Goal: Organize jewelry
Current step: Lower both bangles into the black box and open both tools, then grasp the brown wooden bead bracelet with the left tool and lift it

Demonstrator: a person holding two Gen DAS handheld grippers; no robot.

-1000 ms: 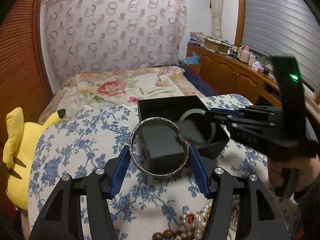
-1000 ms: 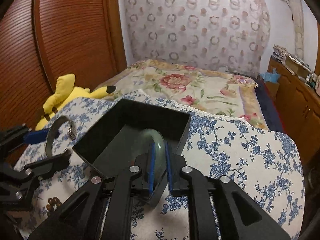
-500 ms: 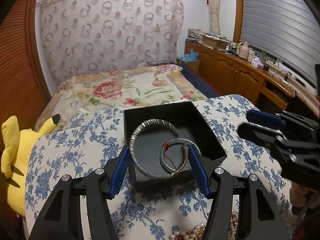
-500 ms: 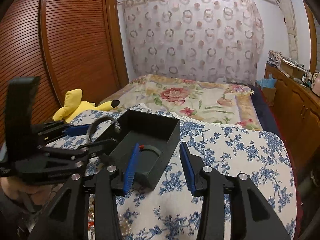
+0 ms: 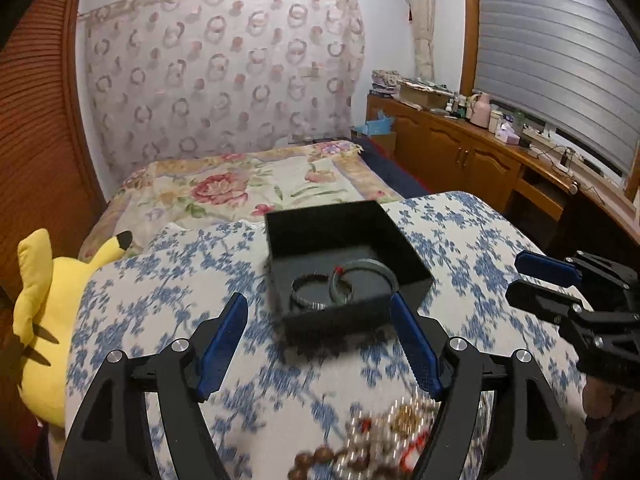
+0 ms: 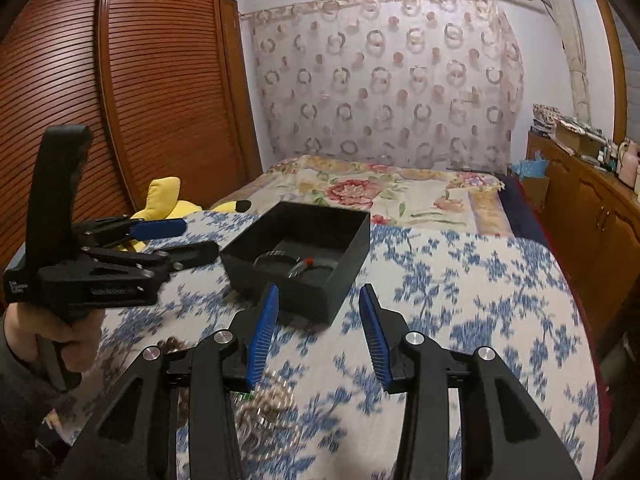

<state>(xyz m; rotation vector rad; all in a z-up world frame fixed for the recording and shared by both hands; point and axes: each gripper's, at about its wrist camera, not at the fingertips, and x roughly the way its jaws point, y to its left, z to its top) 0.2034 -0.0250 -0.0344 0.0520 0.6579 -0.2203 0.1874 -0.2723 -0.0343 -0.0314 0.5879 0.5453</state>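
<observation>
A black open box [image 5: 276, 248] [image 6: 352, 264] stands on the blue-flowered cloth. In it lie a silver bangle [image 5: 310, 294] [image 6: 276, 258] and a green bangle [image 5: 362, 280] [image 6: 304, 268] with a red thread. My left gripper [image 5: 318, 304] [image 6: 198, 238] hovers just short of the box's near wall; its jaws are opening and grip nothing. My right gripper [image 6: 319, 292] [image 5: 516, 276] stands open and empty, off the box's right corner. A blurred heap of pearl and brown bead strings [image 5: 372, 440] [image 6: 264, 400] lies close under both grippers.
A yellow plush toy [image 5: 40, 312] [image 6: 168, 204] lies at the cloth's left edge. Beyond the box stretches a floral bed [image 5: 240, 188]. Wooden cabinets [image 5: 472, 160] line the right side, and slatted wooden doors [image 6: 120, 100] the left. A hand [image 6: 60, 336] holds the left gripper's handle.
The left gripper let the silver bangle drop into the box and drew back, jaws wider. The right gripper released the green bangle in the box, opened and pulled away to the right.
</observation>
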